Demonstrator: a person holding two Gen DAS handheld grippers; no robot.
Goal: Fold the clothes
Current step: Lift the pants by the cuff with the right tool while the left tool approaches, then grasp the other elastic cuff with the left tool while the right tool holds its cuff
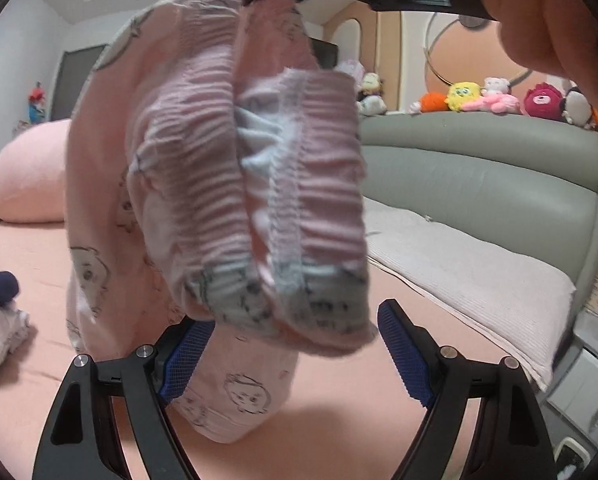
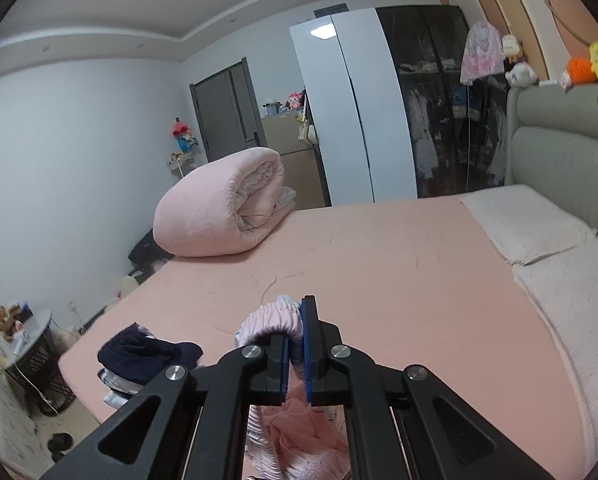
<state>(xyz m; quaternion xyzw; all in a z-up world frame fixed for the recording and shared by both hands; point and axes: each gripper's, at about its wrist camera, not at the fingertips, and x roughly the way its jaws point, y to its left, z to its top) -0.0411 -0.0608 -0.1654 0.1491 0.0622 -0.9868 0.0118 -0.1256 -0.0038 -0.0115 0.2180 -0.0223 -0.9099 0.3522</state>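
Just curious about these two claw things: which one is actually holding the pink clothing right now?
The right gripper: its blue-padded fingers are pinched shut on the pink garment's gathered waistband. The left gripper's fingers are spread wide apart, the cloth merely hanging between them.

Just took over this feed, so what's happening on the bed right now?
A person is folding clothes with two handheld grippers over a pink bed. The right gripper is shut on the ribbed waistband of pink printed pants, holding them up in the air. The left gripper is open just below the hanging waistband, gripping nothing yet. A dark pile of clothes waits at the bed's edge, and a rolled quilt sits at the far corner.
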